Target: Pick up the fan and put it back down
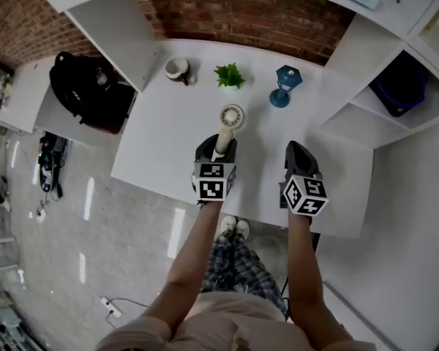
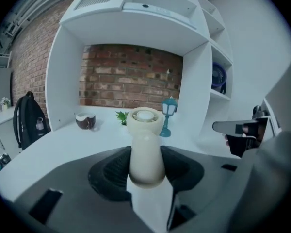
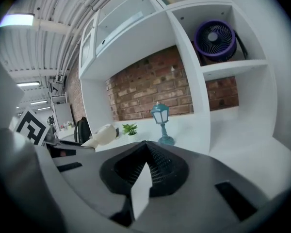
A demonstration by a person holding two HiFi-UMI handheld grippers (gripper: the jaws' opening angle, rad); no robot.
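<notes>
A cream hand-held fan (image 1: pixel 231 118) has its round head toward the brick wall and its handle running back into my left gripper (image 1: pixel 218 151). In the left gripper view both black pads press on the fan's handle (image 2: pixel 145 154), so my left gripper (image 2: pixel 145 173) is shut on it. Whether the fan touches the white desk (image 1: pixel 157 141) I cannot tell. My right gripper (image 1: pixel 300 159) hovers to the right of the fan, apart from it. In its own view the right gripper (image 3: pixel 145 152) has its jaws meeting with nothing between them, and the fan (image 3: pixel 105 134) shows at the left.
Along the back of the desk stand a brown cup (image 1: pixel 178 69), a small green plant (image 1: pixel 230 75) and a teal lantern (image 1: pixel 285 84). A black backpack (image 1: pixel 88 88) sits on the lower surface at left. A purple fan (image 3: pixel 214 39) sits on the right-hand shelf.
</notes>
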